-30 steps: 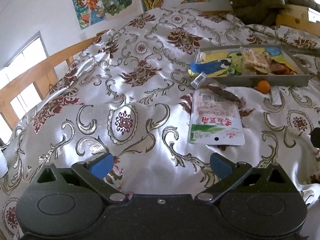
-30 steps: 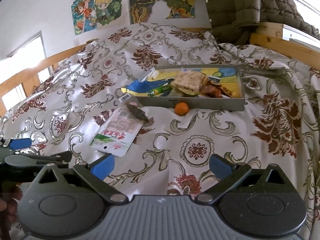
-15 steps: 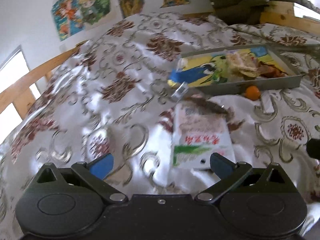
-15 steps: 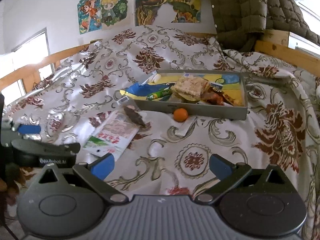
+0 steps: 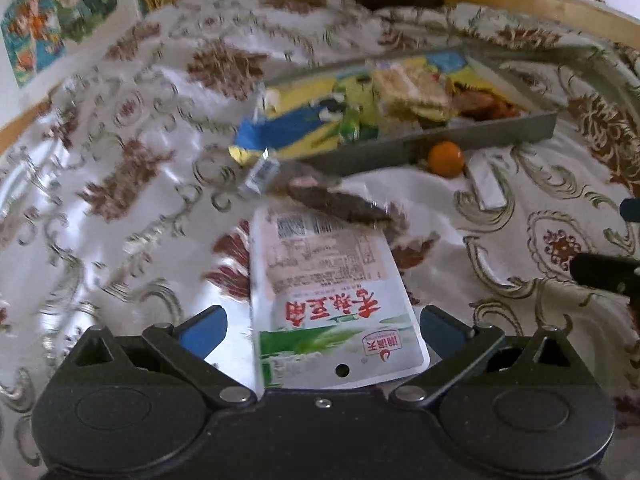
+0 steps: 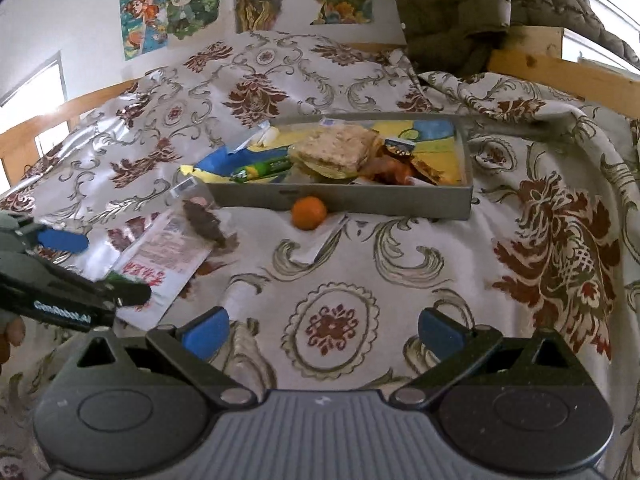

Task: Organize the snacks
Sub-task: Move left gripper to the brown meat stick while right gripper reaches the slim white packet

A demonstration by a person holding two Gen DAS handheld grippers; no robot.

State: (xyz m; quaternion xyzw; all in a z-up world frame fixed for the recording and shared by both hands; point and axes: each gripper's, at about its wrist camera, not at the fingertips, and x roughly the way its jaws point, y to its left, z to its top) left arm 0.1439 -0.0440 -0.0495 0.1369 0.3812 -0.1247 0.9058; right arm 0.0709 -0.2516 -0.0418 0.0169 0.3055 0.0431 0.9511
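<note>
- The left claw [image 5: 322, 330] stands spread wide, its blue fingertips [image 5: 204, 330] on either side of the near end of the white snack packet [image 5: 328, 280]; neither tip presses the packet.
- The right claw [image 6: 322, 330] is also wide apart and grips nothing, with only patterned bedspread [image 6: 400, 264] between its tips.
- The white snack packet lies flat on the bedspread, in front of the grey tray [image 6: 344, 200] and off its left end, red characters and a green band at its near end.
- A dark, clear-wrapped snack [image 5: 336, 202] lies across the packet's far edge, between packet and tray.
- A small orange fruit [image 6: 309, 213] sits on the bedspread just beside the tray's front wall; whether they touch I cannot tell.
- Inside the tray are wrapped crackers [image 6: 340, 150] in the middle, a green stick-shaped pack [image 6: 262, 170] left of them, and reddish wrappers [image 6: 394, 172] right of them.
- A small clear sachet [image 5: 260, 172] lies by the tray's left front corner.
</note>
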